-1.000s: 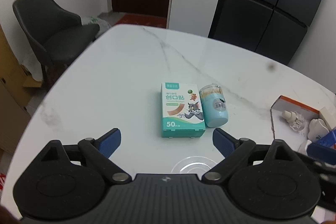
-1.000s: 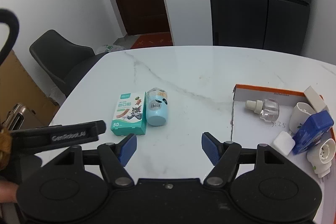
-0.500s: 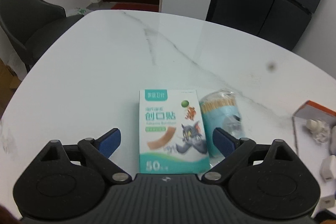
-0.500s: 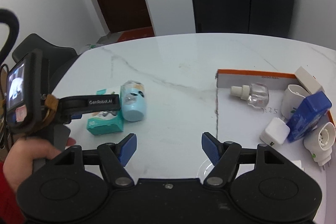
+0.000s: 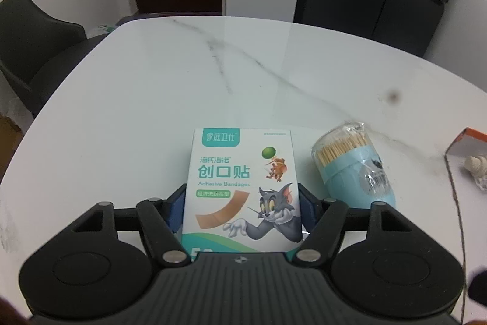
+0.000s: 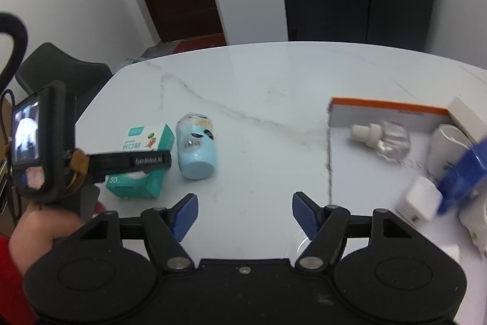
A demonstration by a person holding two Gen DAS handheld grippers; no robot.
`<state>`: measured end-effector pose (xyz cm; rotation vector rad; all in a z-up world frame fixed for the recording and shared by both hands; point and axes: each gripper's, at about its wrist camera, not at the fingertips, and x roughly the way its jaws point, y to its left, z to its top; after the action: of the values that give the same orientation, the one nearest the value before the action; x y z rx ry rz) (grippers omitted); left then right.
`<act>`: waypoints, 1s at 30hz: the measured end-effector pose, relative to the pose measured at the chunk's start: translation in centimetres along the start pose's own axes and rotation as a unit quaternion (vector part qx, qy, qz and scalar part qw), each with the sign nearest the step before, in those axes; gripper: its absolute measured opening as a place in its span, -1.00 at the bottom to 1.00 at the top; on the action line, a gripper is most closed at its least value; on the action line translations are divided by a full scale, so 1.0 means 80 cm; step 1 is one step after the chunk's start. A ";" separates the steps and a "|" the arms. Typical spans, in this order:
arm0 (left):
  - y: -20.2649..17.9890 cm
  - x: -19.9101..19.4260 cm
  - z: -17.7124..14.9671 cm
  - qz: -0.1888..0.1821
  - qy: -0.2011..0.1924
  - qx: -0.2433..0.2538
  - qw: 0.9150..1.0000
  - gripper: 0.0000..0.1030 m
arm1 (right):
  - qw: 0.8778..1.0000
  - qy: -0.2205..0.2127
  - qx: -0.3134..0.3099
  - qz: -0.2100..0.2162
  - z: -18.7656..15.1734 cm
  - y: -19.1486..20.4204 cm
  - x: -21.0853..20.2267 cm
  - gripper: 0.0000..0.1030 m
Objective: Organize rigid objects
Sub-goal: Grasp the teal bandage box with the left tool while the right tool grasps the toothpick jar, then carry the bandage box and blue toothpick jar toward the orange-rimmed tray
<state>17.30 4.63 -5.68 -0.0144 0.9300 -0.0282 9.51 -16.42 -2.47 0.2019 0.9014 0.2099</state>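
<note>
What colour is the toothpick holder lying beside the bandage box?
Light blue, with a clear top showing tan toothpicks: toothpick holder, best seen in the left wrist view.

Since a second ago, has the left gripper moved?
Yes. The left gripper advanced toward the bandage box, which lies beside the toothpick jar; its fingers have just been closing and now flank the box.

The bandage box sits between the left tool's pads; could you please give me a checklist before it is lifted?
1. Left tool has just been closing; pads flank the bandage box: ok.
2. Pads pressing firmly: cannot tell.
3. Toothpick jar apart from the box: ok.
4. Right tool open, empty: ok.
5. Free floor in the orange-rimmed tray: ok.
</note>
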 end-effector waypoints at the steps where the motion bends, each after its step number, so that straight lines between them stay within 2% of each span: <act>1: 0.005 -0.004 -0.002 0.001 -0.001 -0.001 1.000 0.38 | 1.000 0.002 -0.002 0.003 0.004 0.004 0.006 0.59; 6: 0.028 -0.032 -0.012 0.007 -0.011 -0.008 1.000 0.38 | 1.000 0.007 -0.012 0.026 0.029 0.023 0.047 0.59; 11: 0.048 -0.062 -0.020 0.019 -0.016 -0.020 0.999 0.38 | 0.998 0.015 -0.052 0.038 0.051 0.053 0.095 0.59; 19: 0.067 -0.064 -0.021 0.018 -0.011 -0.039 0.999 0.39 | 0.996 0.039 -0.082 0.018 0.071 0.084 0.157 0.56; 20: 0.068 -0.062 -0.020 0.017 -0.011 -0.041 0.999 0.39 | 0.995 0.042 -0.086 0.015 0.071 0.087 0.162 0.41; 21: 0.066 -0.059 -0.016 0.016 -0.011 -0.042 0.999 0.39 | 0.995 0.047 -0.089 0.011 0.070 0.088 0.166 0.12; 25: 0.065 -0.066 -0.019 0.016 -0.015 -0.040 0.999 0.39 | 0.995 0.046 -0.090 -0.002 0.061 0.093 0.162 0.10; 30: 0.058 -0.073 -0.020 0.015 -0.019 -0.039 0.999 0.39 | 0.996 0.039 -0.084 -0.003 0.046 0.092 0.133 0.10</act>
<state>12.61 9.44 -2.05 -0.0733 0.8929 0.0355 18.12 -6.84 -6.36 0.0347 0.9574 0.2883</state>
